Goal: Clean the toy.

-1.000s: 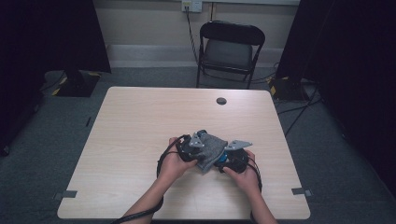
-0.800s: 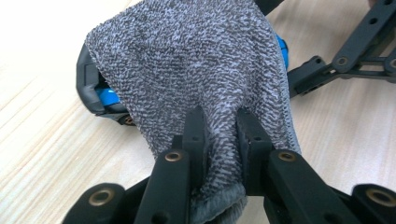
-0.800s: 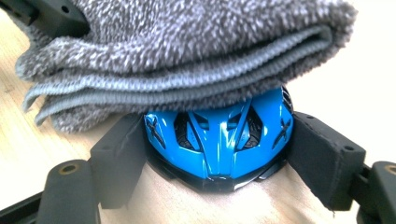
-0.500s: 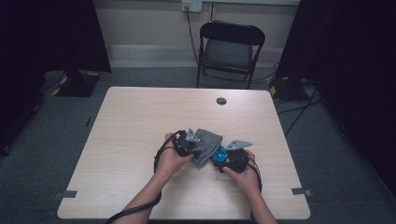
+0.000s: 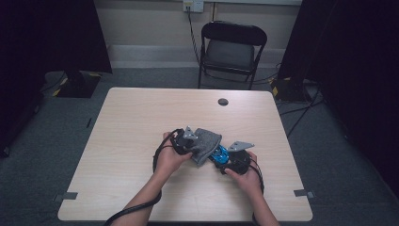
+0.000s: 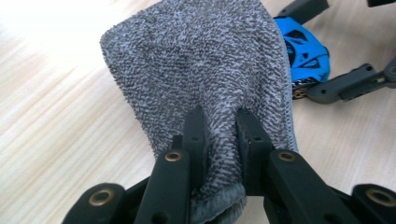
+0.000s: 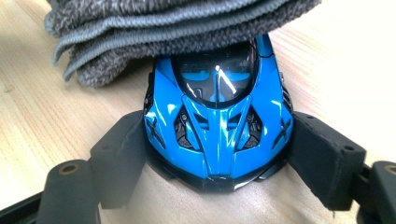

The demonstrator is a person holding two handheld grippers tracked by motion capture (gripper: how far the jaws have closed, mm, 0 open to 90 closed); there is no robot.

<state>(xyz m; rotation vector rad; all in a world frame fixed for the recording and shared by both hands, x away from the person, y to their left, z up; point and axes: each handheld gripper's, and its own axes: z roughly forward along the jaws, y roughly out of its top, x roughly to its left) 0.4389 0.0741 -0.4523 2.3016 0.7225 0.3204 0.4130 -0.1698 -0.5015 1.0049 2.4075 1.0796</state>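
Observation:
A blue toy car (image 7: 217,121) sits on the wooden table (image 5: 141,122), and my right gripper (image 7: 215,133) is shut on it, one pad pressed against each side. A folded grey terry cloth (image 6: 201,70) lies over the car's far end, and my left gripper (image 6: 219,116) is shut on the cloth's near edge. In the high view the cloth (image 5: 204,143) sits between my two hands. There the left gripper (image 5: 193,148) is at its left, and the right gripper (image 5: 225,159) and the car (image 5: 219,154) are at its right. The cloth (image 7: 163,28) hides the car's rear.
A small black round cap (image 5: 223,101) is set in the table near its far edge. A black folding chair (image 5: 230,47) stands behind the table. Black cables trail from both grippers toward the near edge. The right gripper's jaws (image 6: 345,84) show beside the car (image 6: 303,51).
The left gripper has drawn the cloth slightly to the left, and a bit more of the blue car shows. The right hand has kept still.

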